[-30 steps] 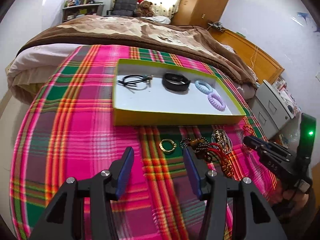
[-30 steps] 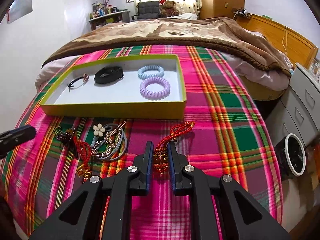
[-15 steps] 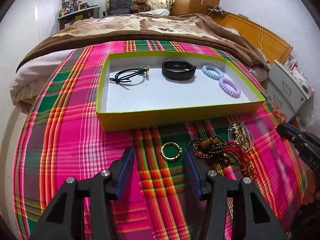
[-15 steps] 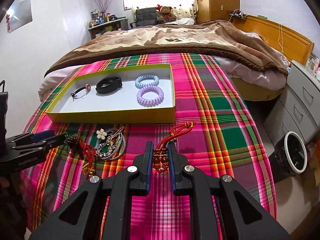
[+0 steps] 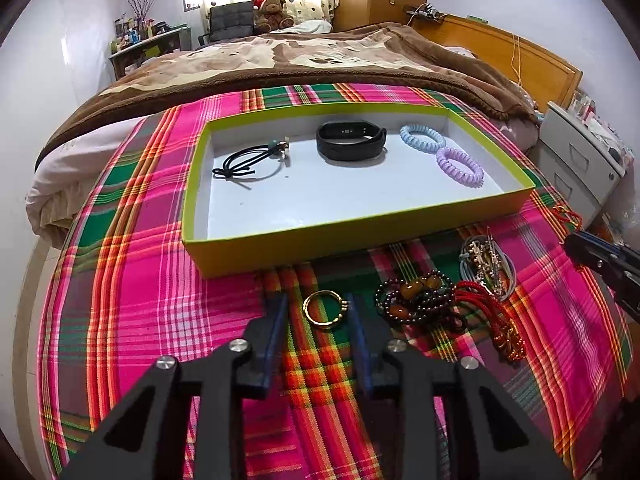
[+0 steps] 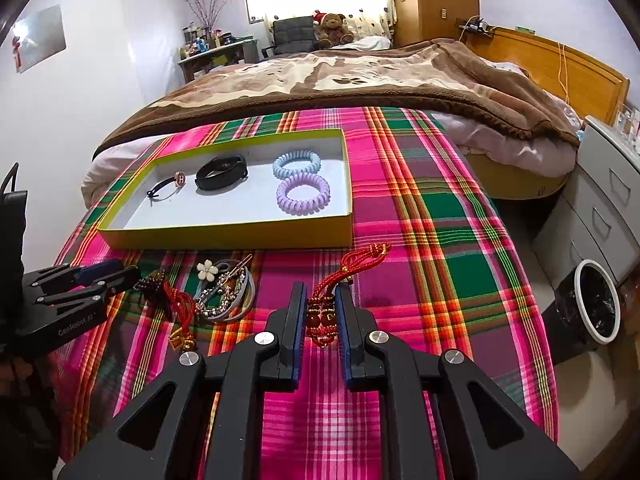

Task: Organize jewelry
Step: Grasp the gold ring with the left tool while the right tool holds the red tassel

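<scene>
left tongs [image 5: 316, 312] closing around gold ring [image 5: 325, 310], lying flat between jaws near bed's front edge | right tongs [image 6: 318, 312] gripping red charm [image 6: 326, 316]

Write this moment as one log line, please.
left gripper: closing around gold ring | right gripper: shut on red charm | tray: four items

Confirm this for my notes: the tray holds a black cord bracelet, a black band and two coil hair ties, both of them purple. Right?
Not quite. Only one coil hair tie is purple; the other coil hair tie is light blue, as the right wrist view shows. The rest stands: the tray also holds the black cord bracelet and the black band.
</scene>
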Tool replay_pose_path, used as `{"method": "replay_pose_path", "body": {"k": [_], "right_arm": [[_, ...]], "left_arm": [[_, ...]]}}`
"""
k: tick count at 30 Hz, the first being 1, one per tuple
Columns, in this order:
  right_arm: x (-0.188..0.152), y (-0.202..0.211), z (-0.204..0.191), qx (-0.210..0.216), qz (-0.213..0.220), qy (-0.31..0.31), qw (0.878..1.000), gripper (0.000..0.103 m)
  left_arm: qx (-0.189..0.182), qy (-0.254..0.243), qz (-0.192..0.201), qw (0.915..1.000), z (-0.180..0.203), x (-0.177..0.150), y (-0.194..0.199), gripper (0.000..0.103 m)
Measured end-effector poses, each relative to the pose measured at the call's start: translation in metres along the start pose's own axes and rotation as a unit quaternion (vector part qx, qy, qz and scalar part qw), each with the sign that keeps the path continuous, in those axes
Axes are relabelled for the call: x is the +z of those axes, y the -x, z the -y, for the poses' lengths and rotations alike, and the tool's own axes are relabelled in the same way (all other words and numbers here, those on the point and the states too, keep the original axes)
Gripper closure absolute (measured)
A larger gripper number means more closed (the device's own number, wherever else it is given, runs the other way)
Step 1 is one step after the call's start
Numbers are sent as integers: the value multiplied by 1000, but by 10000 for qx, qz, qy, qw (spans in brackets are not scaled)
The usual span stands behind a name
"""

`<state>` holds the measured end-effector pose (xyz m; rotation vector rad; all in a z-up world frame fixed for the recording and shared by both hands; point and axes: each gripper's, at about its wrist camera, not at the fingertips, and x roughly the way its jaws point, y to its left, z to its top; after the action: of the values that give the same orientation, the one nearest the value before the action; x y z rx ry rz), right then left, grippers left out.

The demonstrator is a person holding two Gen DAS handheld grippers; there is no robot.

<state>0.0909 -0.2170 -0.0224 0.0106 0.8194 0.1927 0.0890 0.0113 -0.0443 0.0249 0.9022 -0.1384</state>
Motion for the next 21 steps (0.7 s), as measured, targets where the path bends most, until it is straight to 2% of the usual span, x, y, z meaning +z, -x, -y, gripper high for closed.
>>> {"method": "replay_pose_path", "body": {"k": [3,15,21], "right_arm": [[0,-1,-1,9,-2,15,10000,88],[0,-2,2,10,8,-44,10000,88],[3,4,2,8,78,-45,10000,88]], "left_arm": [[13,36,9,10000,-2,0,0,79],[-112,180,69,9998,-7,-1,7,79],[-135,251,218,9994,-11,0,19,79]]}}
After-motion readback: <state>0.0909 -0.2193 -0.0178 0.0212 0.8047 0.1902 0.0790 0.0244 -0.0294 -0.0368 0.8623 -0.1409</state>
